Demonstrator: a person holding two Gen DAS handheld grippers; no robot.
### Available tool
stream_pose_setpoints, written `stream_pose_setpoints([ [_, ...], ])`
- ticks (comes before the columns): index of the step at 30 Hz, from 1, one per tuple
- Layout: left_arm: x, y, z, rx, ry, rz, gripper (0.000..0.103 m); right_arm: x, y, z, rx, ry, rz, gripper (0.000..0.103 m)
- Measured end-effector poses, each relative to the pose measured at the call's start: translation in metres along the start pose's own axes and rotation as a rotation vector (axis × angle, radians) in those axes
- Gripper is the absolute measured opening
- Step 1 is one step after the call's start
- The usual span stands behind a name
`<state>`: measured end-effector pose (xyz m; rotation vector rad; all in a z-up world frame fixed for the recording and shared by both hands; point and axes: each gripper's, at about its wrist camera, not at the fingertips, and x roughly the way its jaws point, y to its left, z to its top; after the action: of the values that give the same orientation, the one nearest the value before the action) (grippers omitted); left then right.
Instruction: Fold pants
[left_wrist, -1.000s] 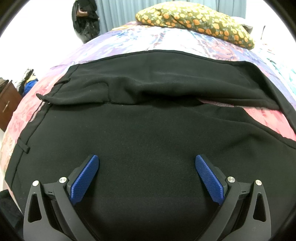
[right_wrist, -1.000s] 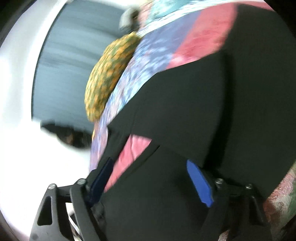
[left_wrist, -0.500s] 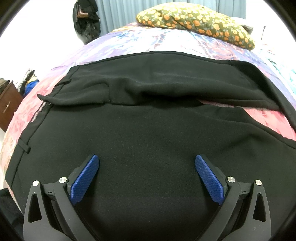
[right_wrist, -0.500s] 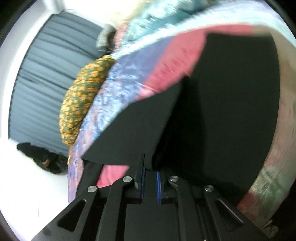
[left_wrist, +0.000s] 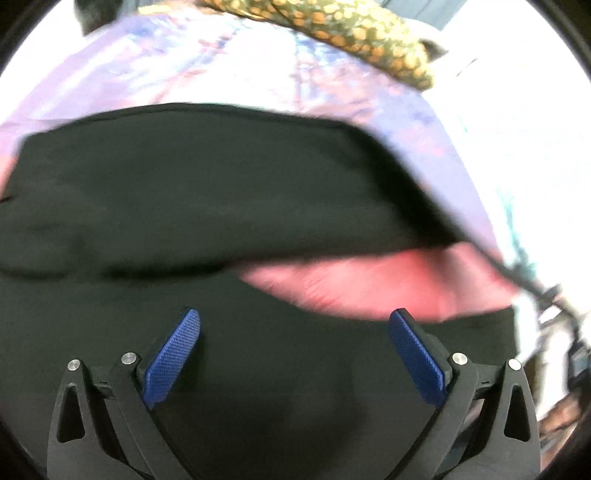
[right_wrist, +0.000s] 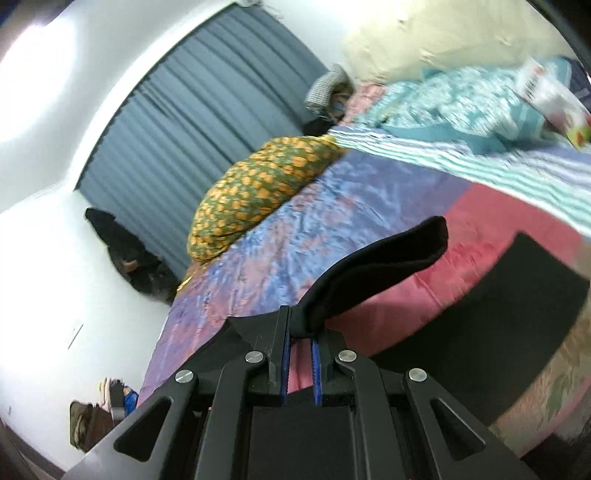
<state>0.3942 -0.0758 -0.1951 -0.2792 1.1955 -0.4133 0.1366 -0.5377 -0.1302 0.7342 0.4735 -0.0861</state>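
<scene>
black pants (left_wrist: 229, 206), 1 edge lifted, folded over

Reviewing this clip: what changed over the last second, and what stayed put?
The right tool closed on an edge of the black pants and lifted it off the quilt; the cloth now hangs up from its pads. The left tool shifted over the pants toward the pink gap between the legs, its view now blurred. Unchanged: left tool open and holding nothing, pineapple-print pillow at the quilt's far edge.
</scene>
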Motion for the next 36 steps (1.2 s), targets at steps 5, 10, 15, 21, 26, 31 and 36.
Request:
stream_pose_setpoints([
  [5,0.02,0.012,0.059,-0.158,-0.009,-0.088,0.102,-0.011,0.016,0.007,-0.037,-0.009,0.05,0.009],
  [10,0.052,0.011,0.097,-0.252,0.018,-0.147,0.102,-0.024,0.018,0.01,-0.077,0.007,0.085,0.009],
  [15,0.082,0.018,0.112,-0.371,0.05,-0.203,0.102,-0.054,0.015,0.009,-0.122,-0.006,0.12,0.009],
  [21,0.098,0.028,0.111,-0.417,0.051,-0.217,0.09,-0.094,-0.001,0.003,-0.139,-0.027,0.17,0.009],
  [26,0.06,0.027,0.101,-0.387,0.017,-0.218,0.007,-0.085,-0.034,0.001,-0.098,0.039,0.088,0.009],
  [31,-0.069,-0.004,0.064,-0.26,-0.227,-0.181,0.007,-0.057,-0.068,0.025,-0.056,0.073,0.032,0.009],
  [36,-0.137,-0.018,-0.048,-0.12,-0.406,-0.022,0.018,-0.032,-0.085,0.057,-0.138,0.157,0.006,0.009],
])
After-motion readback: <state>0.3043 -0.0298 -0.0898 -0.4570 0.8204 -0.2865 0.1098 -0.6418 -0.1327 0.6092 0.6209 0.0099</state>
